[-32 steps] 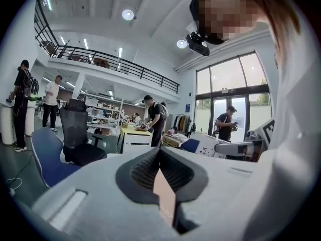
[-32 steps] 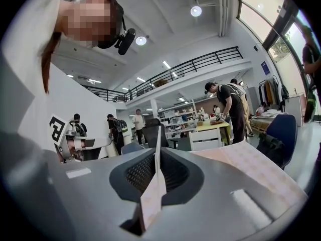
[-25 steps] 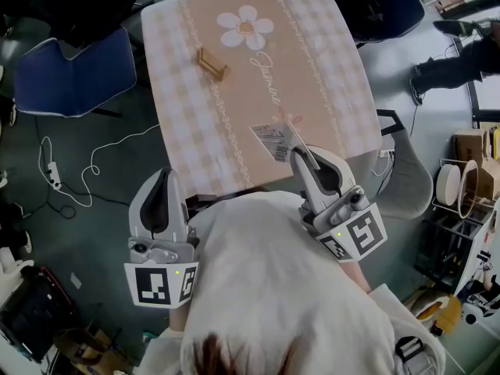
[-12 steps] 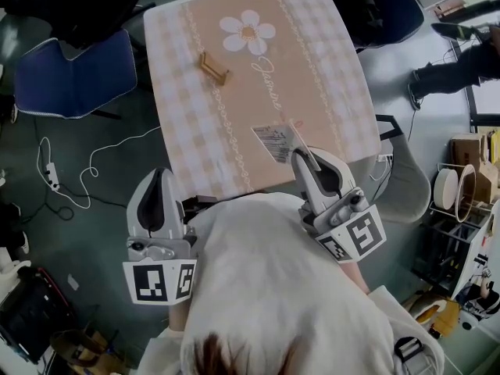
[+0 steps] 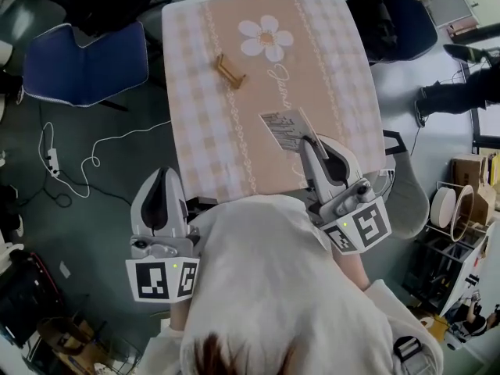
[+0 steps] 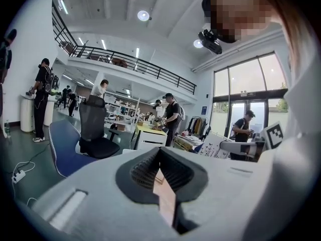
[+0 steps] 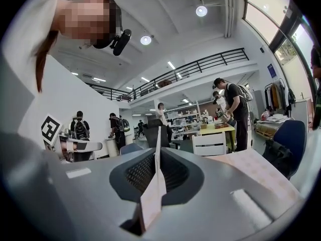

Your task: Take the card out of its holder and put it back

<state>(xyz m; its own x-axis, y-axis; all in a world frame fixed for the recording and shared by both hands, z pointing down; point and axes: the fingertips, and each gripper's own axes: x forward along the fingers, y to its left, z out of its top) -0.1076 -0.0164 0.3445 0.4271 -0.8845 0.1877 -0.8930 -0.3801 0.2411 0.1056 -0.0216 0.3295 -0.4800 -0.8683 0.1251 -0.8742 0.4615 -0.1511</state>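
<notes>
A white printed card (image 5: 286, 130) hangs over the near right part of the table (image 5: 201, 123), my right gripper (image 5: 307, 144) shut on its near edge. Seen from the right gripper view, the card (image 7: 153, 195) stands edge-on, pinched by the ribbed pads of the right gripper (image 7: 156, 153). A small wooden card holder (image 5: 231, 71) lies bare farther back on the checked cloth, left of the flower print. Off the table's near left corner my left gripper (image 5: 160, 176) hovers above the floor. The left gripper (image 6: 159, 152) has its tips together and holds nothing.
A blue chair (image 5: 82, 65) stands left of the table and a dark chair (image 5: 398, 22) at its far right. A white cable (image 5: 101, 151) trails over the floor on the left. Shelving with round items (image 5: 461, 201) sits at the right. People stand farther off in the room.
The right gripper has carried the card a little farther over the table, toward the holder. The head view has shifted. The left gripper has stayed in place.
</notes>
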